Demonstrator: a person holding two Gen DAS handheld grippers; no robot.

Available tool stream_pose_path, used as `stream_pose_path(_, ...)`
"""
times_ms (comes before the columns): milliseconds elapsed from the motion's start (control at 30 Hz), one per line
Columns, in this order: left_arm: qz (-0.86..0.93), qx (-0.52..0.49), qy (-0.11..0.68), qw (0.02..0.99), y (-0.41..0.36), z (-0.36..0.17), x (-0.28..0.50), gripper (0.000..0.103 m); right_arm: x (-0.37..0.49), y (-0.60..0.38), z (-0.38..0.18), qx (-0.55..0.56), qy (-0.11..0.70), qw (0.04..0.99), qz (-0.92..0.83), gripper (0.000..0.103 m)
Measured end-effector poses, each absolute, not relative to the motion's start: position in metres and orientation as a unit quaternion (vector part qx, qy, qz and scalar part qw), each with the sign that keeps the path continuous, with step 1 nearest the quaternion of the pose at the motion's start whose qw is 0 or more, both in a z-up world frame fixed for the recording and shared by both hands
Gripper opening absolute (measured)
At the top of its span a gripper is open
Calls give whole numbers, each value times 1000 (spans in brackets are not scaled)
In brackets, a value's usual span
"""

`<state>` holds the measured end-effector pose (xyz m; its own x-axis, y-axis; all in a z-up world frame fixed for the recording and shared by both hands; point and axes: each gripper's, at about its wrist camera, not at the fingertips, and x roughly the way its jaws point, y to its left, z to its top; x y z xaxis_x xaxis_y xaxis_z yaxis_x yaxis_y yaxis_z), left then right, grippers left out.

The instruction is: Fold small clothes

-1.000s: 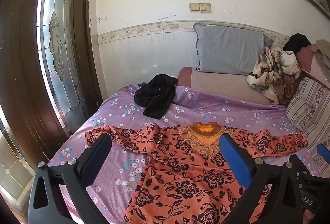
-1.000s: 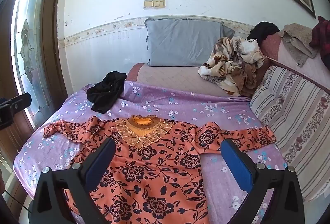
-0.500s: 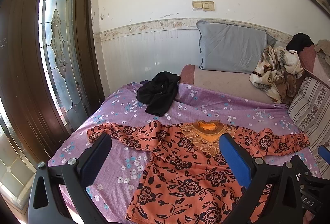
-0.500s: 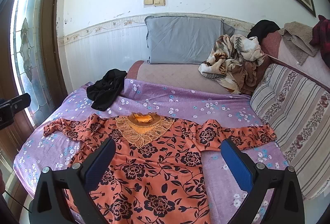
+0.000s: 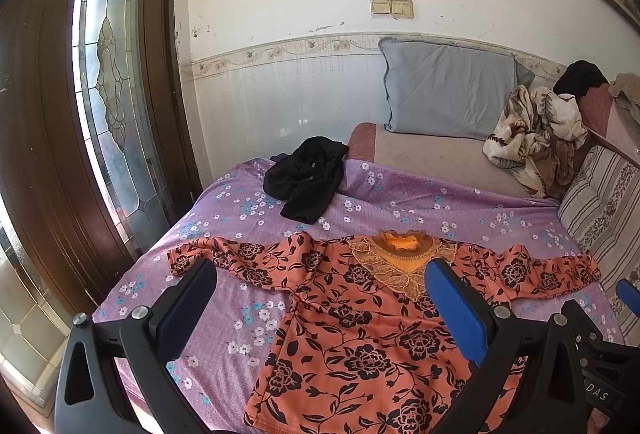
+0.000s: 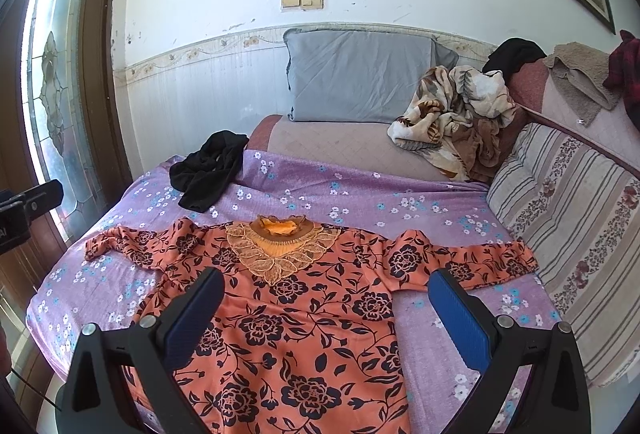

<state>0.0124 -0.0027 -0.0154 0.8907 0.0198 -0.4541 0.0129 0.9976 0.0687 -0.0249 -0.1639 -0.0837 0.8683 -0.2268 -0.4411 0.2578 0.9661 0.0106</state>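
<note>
Left gripper [image 5: 320, 298]: jaws spread wide, nothing between the pads, held above the near edge of the bed over the left half of the orange floral blouse [image 5: 360, 322]. Right gripper [image 6: 326, 304]: jaws likewise spread, empty, held over the blouse's right half.

Blouse location: flat and face up on the purple floral sheet [image 5: 400, 202], neckline toward the wall, both sleeves stretched out sideways, hem toward the cameras.

Left wrist view only: full height of the dark wooden door with leaded-glass panel [image 5: 108, 106] at far left; blue pad tip of the other gripper at the right edge. Right wrist view only: black body of the other gripper at the left edge; tan towel [image 6: 580, 74] and dark red checked cloth [image 6: 624, 62] draped over the backrest at far right.

Surface, left to right: crumpled black garment [image 6: 208, 170] on the sheet beyond the blouse's left sleeve; grey pillow [image 6: 360, 74] upright against the wall; bundled cream-and-brown blanket [image 6: 456, 114]; striped cushion [image 6: 568, 202] along the right side.

Room: white wall with patterned border strip, double switch plate [image 6: 302, 0], framed plaque above it, large picture frame at upper right
</note>
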Motion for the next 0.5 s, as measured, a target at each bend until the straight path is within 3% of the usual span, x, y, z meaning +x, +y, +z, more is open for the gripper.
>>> stream_pose_path(500, 0, 35, 239, 970, 0, -18, 18, 103, -22, -164, -87, 32, 231, 964, -124, 103)
